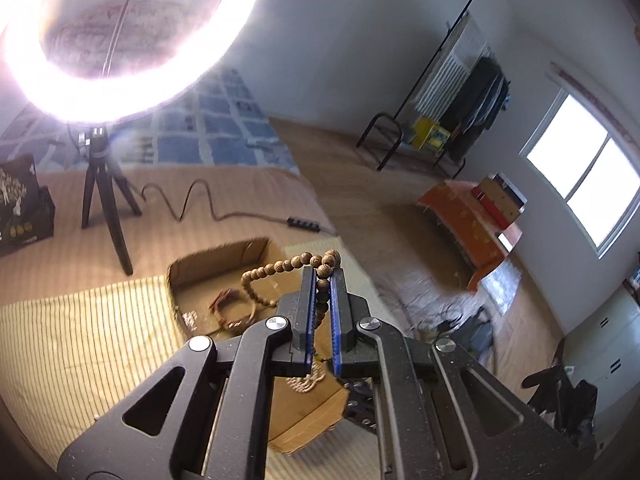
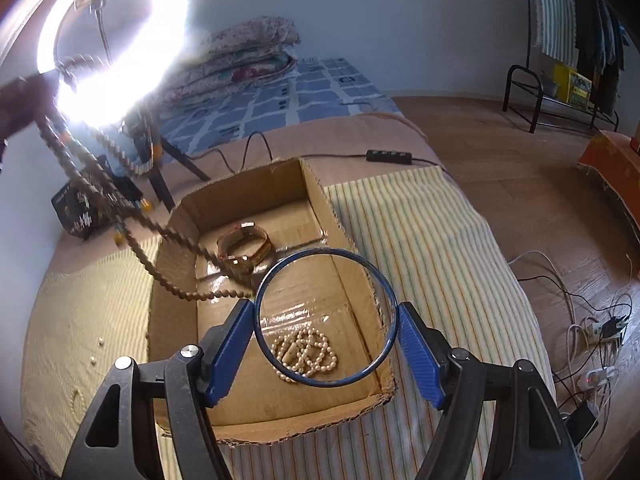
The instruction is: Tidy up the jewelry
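The wooden bead strand is pinched between the pressed-together blue pads of the left gripper. Part of it arches out past the fingertips and part trails down between the fingers, hanging over the cardboard box just ahead of and below the tool. From the right wrist view the same strand swings in long blurred loops that droop into the box. It looks light and completely limp, so I judge it will sway and pool wherever it is lowered; a grip across a few beads, as now, seems the sensible hold, though round beads could roll out of a loose pinch.

The right gripper has its fingers spread wide, and a thin dark bangle is braced between them, touching both pads. It looks rigid, smooth and light, so I'd expect it to pop sideways if the squeeze is uneven; holding it across its widest line is the safest place.

Seen through the bangle, a pearl necklace lies heaped on the box floor. Farther ahead a gold-coloured bracelet sits in the box.

The box rests on a striped cloth on a bed. The ring light glares out the upper left, so the strand's top end and the left tool are lost there. How much strand has touched the box floor I cannot tell.
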`<action>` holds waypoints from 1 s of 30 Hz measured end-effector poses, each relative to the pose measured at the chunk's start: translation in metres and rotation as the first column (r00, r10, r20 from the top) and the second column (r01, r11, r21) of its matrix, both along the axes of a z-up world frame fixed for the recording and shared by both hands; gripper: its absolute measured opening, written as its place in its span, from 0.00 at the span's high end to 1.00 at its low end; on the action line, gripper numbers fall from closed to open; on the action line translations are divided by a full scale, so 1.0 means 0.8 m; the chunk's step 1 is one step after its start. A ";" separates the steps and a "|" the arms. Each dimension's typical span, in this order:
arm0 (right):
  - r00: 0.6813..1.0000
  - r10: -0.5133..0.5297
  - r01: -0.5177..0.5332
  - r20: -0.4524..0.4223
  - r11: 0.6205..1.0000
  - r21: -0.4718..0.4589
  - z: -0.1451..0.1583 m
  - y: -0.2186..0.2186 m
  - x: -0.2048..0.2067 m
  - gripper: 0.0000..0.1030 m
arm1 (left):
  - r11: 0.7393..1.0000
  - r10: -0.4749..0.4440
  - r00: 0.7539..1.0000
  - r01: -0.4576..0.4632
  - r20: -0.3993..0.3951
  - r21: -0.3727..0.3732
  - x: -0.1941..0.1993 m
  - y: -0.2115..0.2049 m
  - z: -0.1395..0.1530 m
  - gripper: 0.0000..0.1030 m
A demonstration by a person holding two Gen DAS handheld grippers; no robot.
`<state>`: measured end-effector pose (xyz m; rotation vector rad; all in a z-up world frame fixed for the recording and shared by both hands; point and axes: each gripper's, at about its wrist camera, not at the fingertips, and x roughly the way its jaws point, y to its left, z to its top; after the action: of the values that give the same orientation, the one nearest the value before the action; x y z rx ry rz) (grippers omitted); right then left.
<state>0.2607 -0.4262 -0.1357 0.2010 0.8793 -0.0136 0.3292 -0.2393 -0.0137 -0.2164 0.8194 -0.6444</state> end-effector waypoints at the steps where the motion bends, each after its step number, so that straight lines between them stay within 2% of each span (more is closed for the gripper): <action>1: 1.000 0.003 -0.004 -0.009 1.000 -0.005 -0.003 0.002 0.001 0.28 | 1.000 0.000 1.000 0.000 -0.006 0.017 0.002 -0.001 -0.007 0.96; 6: 0.999 0.031 -0.033 -0.040 0.999 -0.029 -0.014 0.012 0.006 0.28 | 0.995 0.004 0.998 0.002 -0.067 0.097 0.013 -0.005 -0.057 0.96; 10: 0.998 0.041 -0.043 -0.044 0.998 -0.046 -0.015 0.016 0.006 0.28 | 0.993 0.000 0.995 0.011 -0.098 0.120 0.019 -0.006 -0.076 0.96; 20: 0.998 0.049 -0.053 -0.046 0.995 -0.081 -0.008 0.026 0.002 0.25 | 0.990 0.019 0.997 -0.009 -0.071 0.143 0.016 0.012 -0.065 0.96; 30: 0.998 0.057 -0.056 0.011 0.995 -0.083 0.029 0.042 -0.018 0.25 | 0.982 0.062 0.998 -0.059 -0.009 0.181 -0.009 0.064 -0.038 0.96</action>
<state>0.2467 -0.3926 -0.1126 0.0991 0.8687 0.0039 0.3218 -0.1878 -0.0440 -0.0805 0.8771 -0.5084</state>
